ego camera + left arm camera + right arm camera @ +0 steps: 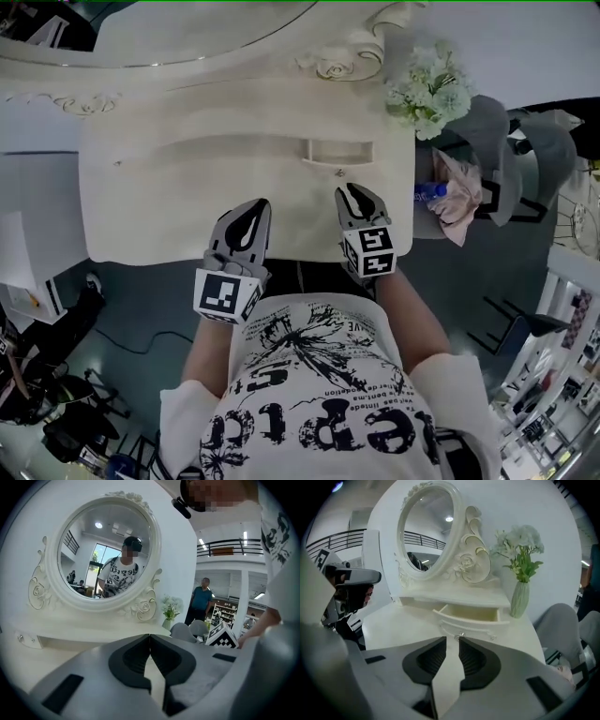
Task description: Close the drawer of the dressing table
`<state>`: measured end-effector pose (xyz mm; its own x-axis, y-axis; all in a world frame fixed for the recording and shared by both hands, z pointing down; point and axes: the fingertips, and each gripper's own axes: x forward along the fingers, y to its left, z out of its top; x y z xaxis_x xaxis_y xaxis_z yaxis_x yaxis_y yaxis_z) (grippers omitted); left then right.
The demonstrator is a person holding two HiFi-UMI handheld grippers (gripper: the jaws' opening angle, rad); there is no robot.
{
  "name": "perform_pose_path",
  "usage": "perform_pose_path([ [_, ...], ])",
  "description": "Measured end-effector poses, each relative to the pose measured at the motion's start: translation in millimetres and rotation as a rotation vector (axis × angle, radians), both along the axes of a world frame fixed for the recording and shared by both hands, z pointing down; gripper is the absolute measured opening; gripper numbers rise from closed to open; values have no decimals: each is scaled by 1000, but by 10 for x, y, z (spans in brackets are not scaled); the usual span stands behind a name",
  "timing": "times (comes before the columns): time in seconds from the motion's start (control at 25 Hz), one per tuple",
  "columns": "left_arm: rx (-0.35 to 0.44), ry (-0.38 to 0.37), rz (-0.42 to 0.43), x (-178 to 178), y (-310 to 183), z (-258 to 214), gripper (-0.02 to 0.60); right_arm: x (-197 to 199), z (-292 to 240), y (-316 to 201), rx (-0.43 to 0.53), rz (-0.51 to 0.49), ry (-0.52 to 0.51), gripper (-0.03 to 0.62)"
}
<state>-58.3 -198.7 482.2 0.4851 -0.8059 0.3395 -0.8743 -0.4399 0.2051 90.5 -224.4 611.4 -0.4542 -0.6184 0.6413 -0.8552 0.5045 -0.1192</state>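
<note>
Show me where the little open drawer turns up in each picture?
Head view: drawer right of centre, just beyond the right tongs.
Left gripper view: not visible.
Right gripper view: centre, just above the tongs.
Shared landmark: the flowers, seen in all three.

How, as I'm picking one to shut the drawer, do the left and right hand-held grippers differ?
The left hand-held gripper has its jaws together; the right hand-held gripper has them slightly apart. The right one faces the open drawer; the left one points at the table beside it. Both hold nothing.
</note>
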Motion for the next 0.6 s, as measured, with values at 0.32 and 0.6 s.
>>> perform_pose_path([
  [0.32,-29,-14,-5,84,-56,146,20,-37,262,-226,-64,51,19,109],
  [0.6,-27,-12,23,156,-99,134,20,-40,345,-289,-91,118,40,110],
])
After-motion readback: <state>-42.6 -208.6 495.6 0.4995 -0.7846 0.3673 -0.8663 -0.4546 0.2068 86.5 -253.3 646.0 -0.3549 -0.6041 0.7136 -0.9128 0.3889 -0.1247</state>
